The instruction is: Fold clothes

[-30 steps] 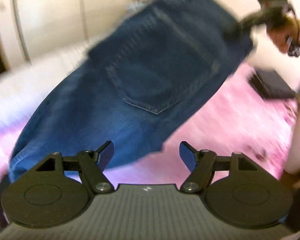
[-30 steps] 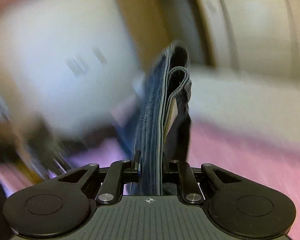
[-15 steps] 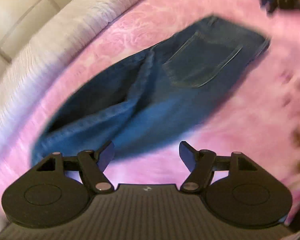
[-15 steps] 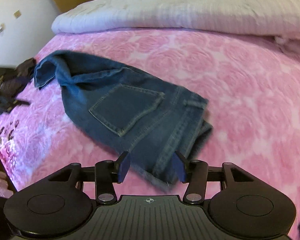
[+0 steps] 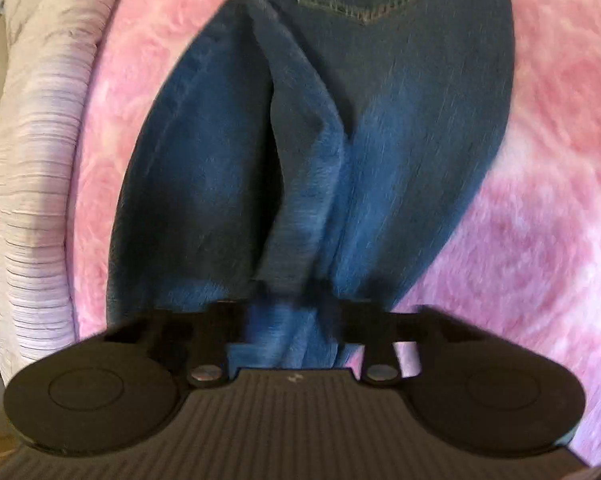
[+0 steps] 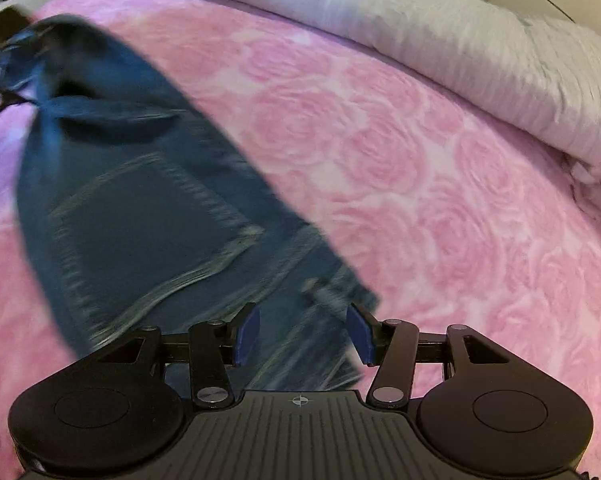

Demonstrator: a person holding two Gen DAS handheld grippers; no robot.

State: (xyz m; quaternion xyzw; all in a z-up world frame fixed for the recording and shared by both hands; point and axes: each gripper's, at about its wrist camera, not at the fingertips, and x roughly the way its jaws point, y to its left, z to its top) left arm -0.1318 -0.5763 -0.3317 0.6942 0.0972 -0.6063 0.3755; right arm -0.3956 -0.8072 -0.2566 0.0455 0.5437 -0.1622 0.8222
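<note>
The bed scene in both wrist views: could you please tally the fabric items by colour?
Blue: 1, the jeans
Pink: 1, the rose-patterned bedspread
White: 1, the rolled quilt
Total: 3

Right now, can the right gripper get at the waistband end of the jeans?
Probably yes: the right gripper is open, the jeans waistband lies between its fingers, nothing in between.

Dark blue jeans (image 5: 400,128) folded lengthwise, back pocket up, lying on pink bedspread (image 6: 420,200).
</note>
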